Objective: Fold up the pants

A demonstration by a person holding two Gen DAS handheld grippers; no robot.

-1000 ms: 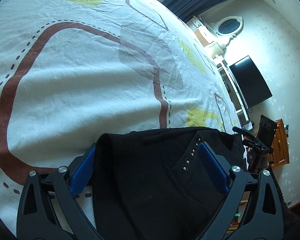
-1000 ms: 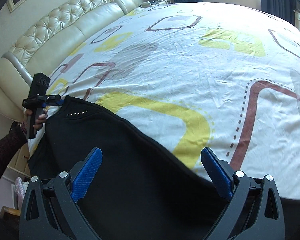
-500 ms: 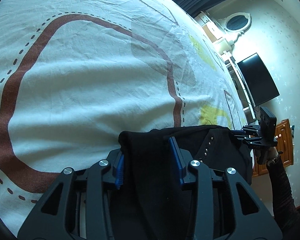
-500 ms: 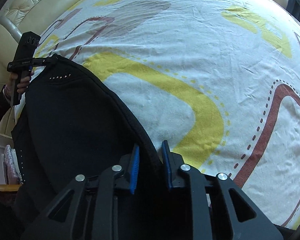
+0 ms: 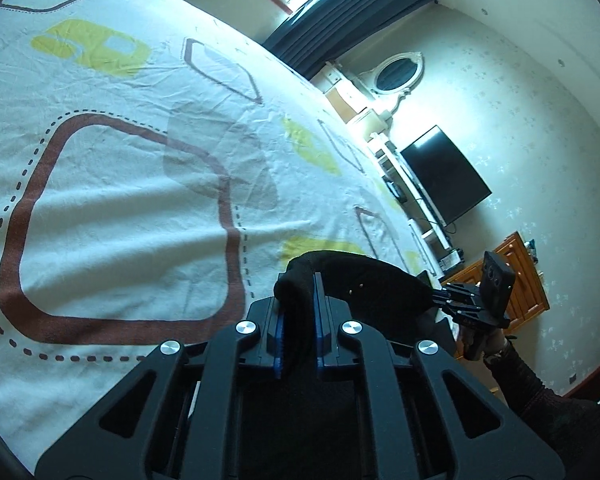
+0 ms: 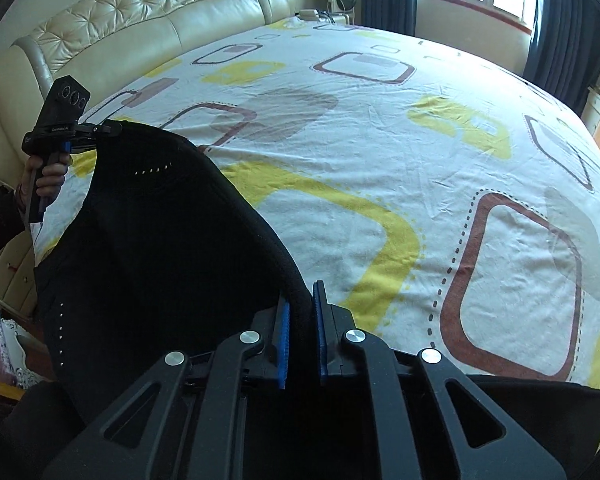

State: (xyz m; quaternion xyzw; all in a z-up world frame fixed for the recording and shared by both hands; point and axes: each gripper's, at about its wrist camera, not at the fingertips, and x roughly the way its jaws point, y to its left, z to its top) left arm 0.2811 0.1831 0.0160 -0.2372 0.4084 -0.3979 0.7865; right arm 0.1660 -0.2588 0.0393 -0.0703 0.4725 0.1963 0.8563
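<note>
The left claw (image 5: pixel 298 304) is clenched on a bunched edge of the black pants (image 6: pixel 156 240), and the right claw (image 6: pixel 300 320) pinches their rim. The pants hang lifted between both claws above the patterned bed (image 6: pixel 380 140), at 8 o'clock in the right view. Their lower part is cut off.
</note>
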